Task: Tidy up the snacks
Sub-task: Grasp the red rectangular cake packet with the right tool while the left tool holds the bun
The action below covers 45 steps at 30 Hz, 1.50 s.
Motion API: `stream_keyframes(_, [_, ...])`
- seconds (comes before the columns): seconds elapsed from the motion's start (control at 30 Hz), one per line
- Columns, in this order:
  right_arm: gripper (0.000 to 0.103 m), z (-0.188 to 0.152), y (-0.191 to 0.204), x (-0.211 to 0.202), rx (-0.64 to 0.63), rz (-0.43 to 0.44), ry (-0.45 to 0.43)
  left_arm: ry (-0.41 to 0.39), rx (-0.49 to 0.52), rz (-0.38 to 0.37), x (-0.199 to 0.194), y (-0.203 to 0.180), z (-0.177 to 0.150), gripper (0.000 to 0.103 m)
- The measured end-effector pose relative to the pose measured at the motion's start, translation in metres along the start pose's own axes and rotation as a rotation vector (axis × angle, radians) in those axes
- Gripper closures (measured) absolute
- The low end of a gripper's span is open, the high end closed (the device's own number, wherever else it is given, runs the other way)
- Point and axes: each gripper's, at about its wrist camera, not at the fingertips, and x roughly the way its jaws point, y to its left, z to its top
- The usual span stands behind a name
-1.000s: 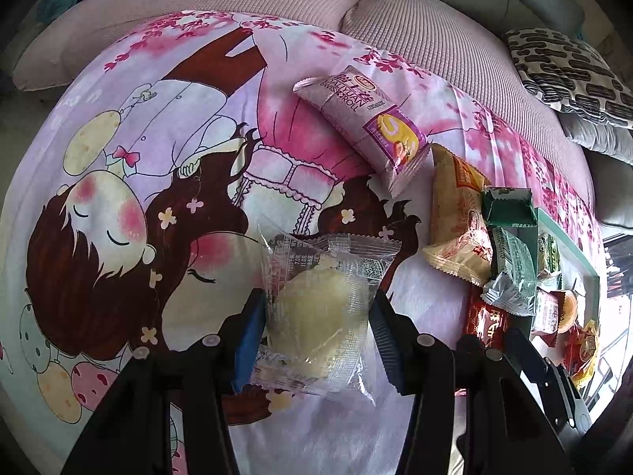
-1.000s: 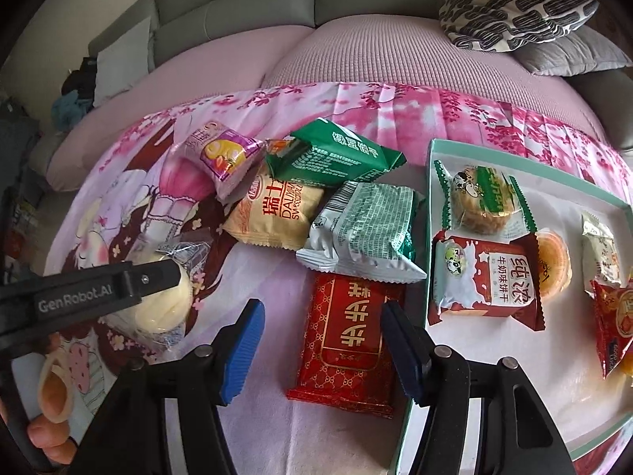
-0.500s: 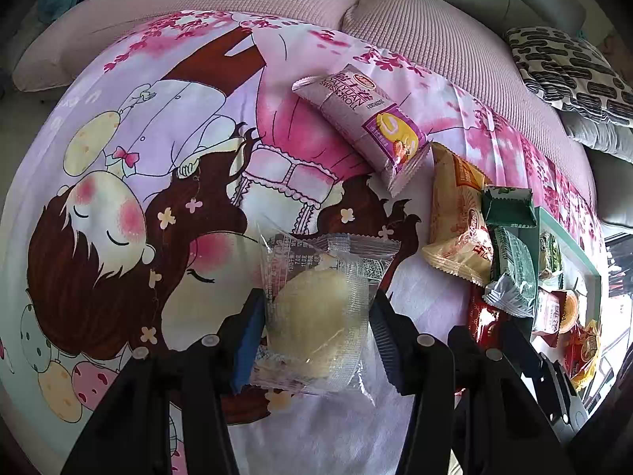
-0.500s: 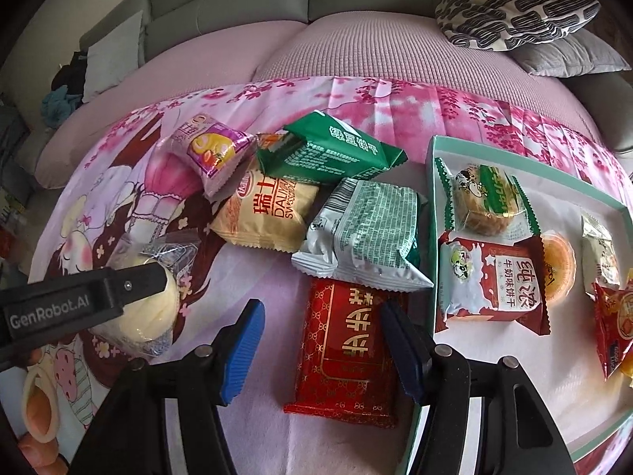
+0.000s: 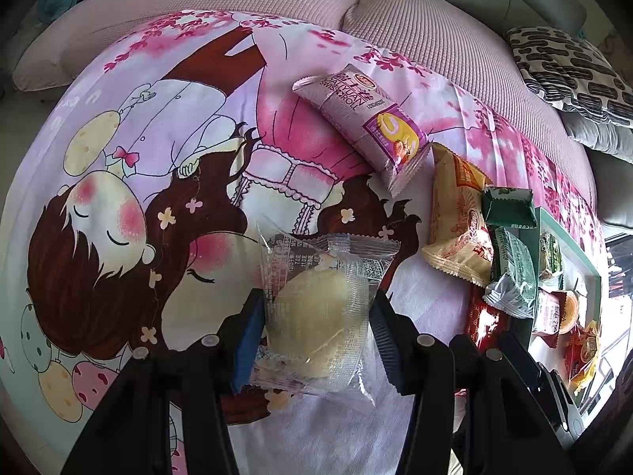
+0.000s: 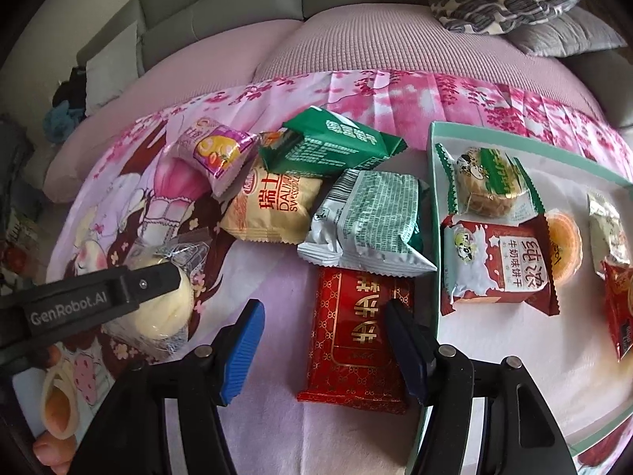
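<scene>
- Toward the left edge of the printed bedsheet [image 5: 166, 126], the left claw [image 5: 314, 328] is clamped on a clear-wrapped pale round bun [image 5: 316, 322], its blue pads pressing the wrapper from both sides; I judge this is the pick-up grip for carrying the bun across to the tray.
- Further along the bedsheet toward the middle, loose packs lie in a cluster, probably waiting their turn: a purple Swiss roll pack [image 6: 217, 154], a yellow Swiss roll pack [image 6: 273, 209] partly under it, a dark green pack [image 6: 332, 144] and a silver-green pack [image 6: 372, 223] overlapping one another.
- Just below the silver-green pack, a red-and-gold pack [image 6: 358, 336] lies flat beside the tray's left wall. The right claw [image 6: 328, 352] hangs over it with its fingers spread wide and holding nothing; the right finger overlaps the pack's right edge and the left stands off to its left, which looks like lining up for the next grasp.
- Near the right edge of the bedsheet, a teal-rimmed tray [image 6: 433, 182] with a white floor serves as the collecting container. It holds a green-wrapped cookie [image 6: 488, 182], a red milk biscuit pack [image 6: 500, 265], an orange round pastry [image 6: 565, 243], a pale wrapped snack [image 6: 605, 221] and a red pack [image 6: 621, 312] at the view's right margin.
</scene>
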Motion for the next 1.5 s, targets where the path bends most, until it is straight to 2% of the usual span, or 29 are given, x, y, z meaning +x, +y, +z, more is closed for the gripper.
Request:
stream_keyframes(0.17, [0.037, -0.006, 0.012, 0.000, -0.036, -0.092, 0.023, 0.001, -0.004, -0.004, 0.000, 0.001, 0.000, 0.049])
stream_keyframes(0.23, [0.037, -0.008, 0.012, 0.000, -0.034, -0.098, 0.029, 0.002, -0.007, -0.008, 0.000, 0.002, 0.000, 0.049])
stream_keyframes(0.47, [0.036, -0.013, 0.008, -0.004, 0.014, -0.043, 0.029, 0.004, -0.017, -0.013, 0.000, 0.003, 0.000, 0.049])
stream_keyframes(0.67, [0.037, -0.011, 0.010, -0.008, 0.027, 0.062, 0.019, 0.005, -0.027, -0.020, -0.001, 0.004, 0.000, 0.049])
stream_keyframes(0.73, [0.036, -0.011, 0.011, -0.008, 0.023, 0.042, 0.015, 0.005, -0.029, -0.022, -0.001, 0.005, -0.001, 0.049])
stream_keyframes(0.83, [0.036, -0.011, 0.008, -0.008, 0.022, -0.032, 0.013, 0.006, -0.034, -0.025, -0.001, 0.006, -0.001, 0.049])
stream_keyframes(0.93, [0.039, -0.011, 0.004, -0.008, 0.033, -0.042, 0.016, 0.007, -0.041, -0.029, -0.001, 0.007, -0.001, 0.049])
stream_keyframes(1.1, [0.040, -0.018, 0.003, -0.008, 0.017, -0.118, 0.049, 0.010, -0.049, -0.040, -0.001, 0.009, -0.001, 0.049])
stream_keyframes(1.23, [0.039, -0.017, -0.004, -0.002, 0.049, -0.102, 0.060, 0.010, -0.053, -0.040, -0.001, 0.009, -0.001, 0.049])
stream_keyframes(1.5, [0.038, -0.005, 0.001, 0.011, 0.016, -0.095, 0.025, 0.012, -0.041, -0.034, 0.000, 0.008, 0.000, 0.049])
